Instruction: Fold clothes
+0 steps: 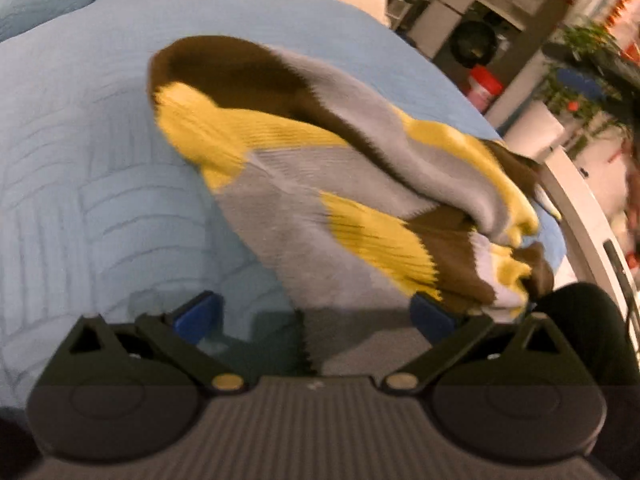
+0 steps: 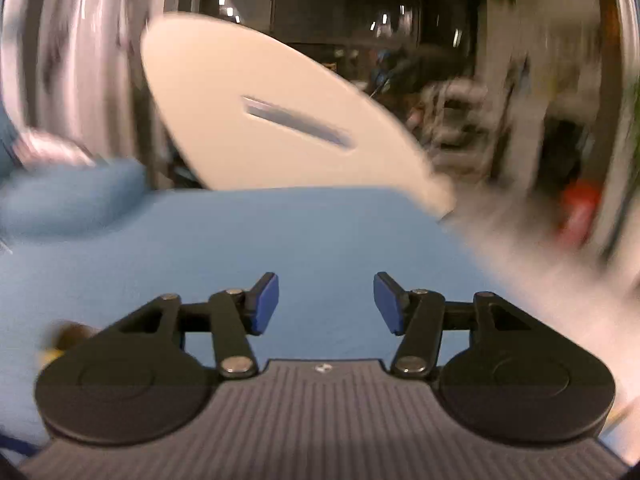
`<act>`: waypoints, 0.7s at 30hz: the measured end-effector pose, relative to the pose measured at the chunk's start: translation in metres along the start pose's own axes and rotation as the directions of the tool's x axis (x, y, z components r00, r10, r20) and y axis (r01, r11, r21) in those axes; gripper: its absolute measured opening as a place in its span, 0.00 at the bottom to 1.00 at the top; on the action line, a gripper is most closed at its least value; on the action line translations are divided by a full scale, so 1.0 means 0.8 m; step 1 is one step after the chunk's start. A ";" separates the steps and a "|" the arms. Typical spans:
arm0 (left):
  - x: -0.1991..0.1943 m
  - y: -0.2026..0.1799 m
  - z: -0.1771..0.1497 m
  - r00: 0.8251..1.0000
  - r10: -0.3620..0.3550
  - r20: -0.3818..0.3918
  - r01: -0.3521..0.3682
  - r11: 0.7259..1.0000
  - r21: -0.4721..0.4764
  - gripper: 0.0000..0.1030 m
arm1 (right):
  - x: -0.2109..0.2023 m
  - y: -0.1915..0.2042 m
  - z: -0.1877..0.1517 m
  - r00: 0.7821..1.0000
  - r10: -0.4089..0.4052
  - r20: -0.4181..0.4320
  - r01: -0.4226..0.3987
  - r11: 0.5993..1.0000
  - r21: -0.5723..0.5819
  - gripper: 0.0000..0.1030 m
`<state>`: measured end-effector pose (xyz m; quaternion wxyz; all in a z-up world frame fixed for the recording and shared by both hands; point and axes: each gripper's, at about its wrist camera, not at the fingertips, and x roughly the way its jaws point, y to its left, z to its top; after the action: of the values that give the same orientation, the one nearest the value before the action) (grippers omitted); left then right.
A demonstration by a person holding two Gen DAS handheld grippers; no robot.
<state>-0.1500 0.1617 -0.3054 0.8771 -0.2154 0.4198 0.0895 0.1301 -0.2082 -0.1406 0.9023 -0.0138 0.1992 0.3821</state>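
A blue quilted cover (image 1: 100,168) fills the left wrist view; the striped sweater (image 1: 320,184) lies crumpled on it, reaching between the left gripper's (image 1: 316,312) wide-open jaws, ungripped. The next step is likely spreading it flat. The right wrist view is blurred: the right gripper (image 2: 326,304) is open and empty over bare cover beside a white chair back (image 2: 256,120), with no sweater visible.

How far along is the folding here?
Little looks done: the striped sweater lies bunched and rumpled on the blue quilt, no neat fold visible. Nothing is in hand: the left gripper hovers open over its near edge, and the right gripper is open and empty. The folding itself remains.
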 end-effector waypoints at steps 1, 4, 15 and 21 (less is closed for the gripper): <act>0.001 -0.009 0.002 1.000 0.008 0.005 -0.008 1.000 0.014 1.00 | -0.014 -0.003 -0.024 0.999 0.037 -0.015 -0.037 0.999 0.017 0.76; 0.017 -0.039 0.008 0.999 0.021 0.033 -0.024 0.995 0.092 0.98 | -0.038 -0.013 -0.097 0.980 0.180 -0.090 -0.169 0.979 0.112 0.75; -0.104 0.036 0.026 0.838 0.314 0.445 -0.148 0.918 -0.368 0.18 | -0.041 -0.035 -0.122 0.958 0.222 -0.178 -0.181 0.958 0.222 0.75; -0.126 0.057 0.018 0.766 0.444 0.464 -0.109 0.802 -0.587 0.71 | -0.030 -0.009 -0.131 0.936 0.262 -0.233 -0.229 0.960 0.160 0.75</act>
<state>-0.2189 0.2108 -0.2332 0.8436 -0.3425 0.1182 0.3964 0.0833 -0.2481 -0.2291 0.8137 0.0219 0.3368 0.4733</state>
